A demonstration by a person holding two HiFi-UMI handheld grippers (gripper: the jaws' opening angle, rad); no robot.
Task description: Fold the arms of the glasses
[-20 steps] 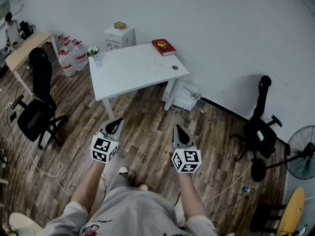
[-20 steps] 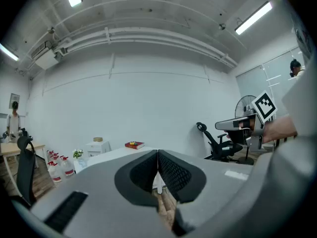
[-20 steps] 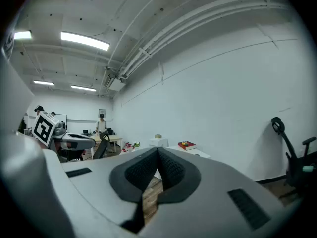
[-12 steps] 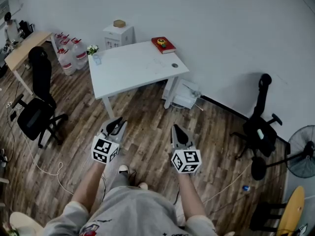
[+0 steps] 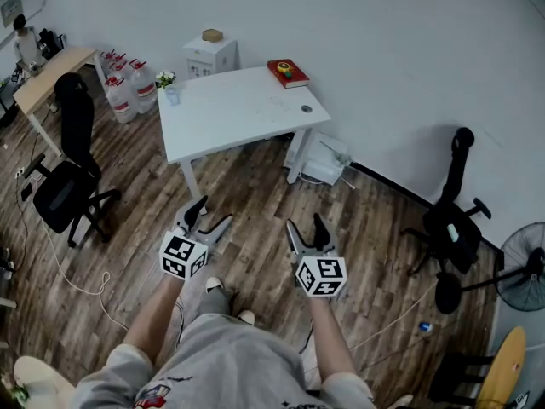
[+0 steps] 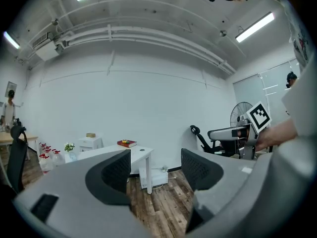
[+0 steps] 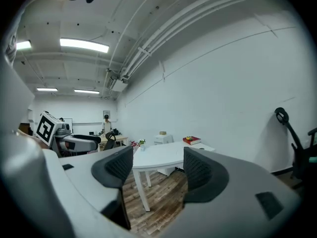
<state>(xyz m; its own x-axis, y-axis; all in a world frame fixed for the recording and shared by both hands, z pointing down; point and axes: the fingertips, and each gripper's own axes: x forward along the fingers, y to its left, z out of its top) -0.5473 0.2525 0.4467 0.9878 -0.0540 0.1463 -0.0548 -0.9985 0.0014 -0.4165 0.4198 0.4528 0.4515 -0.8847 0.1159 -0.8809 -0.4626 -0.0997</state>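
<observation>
Glasses: I can't pick them out for sure; they may be the faint mark on the white table (image 5: 230, 118), well ahead of me. Nothing is folded, so the whole job remains. Left gripper (image 5: 210, 213) and right gripper (image 5: 306, 223) both have their jaws spread wide and empty.

The surface (image 5: 238, 109) is white, top and legs alike. The book (image 5: 287, 72) on it has a red cover. The floor (image 5: 251, 190) is brown wood plank in mixed light and dark tones. The wall (image 5: 383, 41) is plain white. The left gripper (image 5: 213, 213) and right gripper (image 5: 305, 223) have grey bodies, and each cube bears black-and-white square markers. The fingers (image 6: 116, 172) carry dark grey pads with a fine dotted texture. The office chair (image 5: 60, 196) is black. The water bottles (image 5: 128, 88) are clear with red caps.
</observation>
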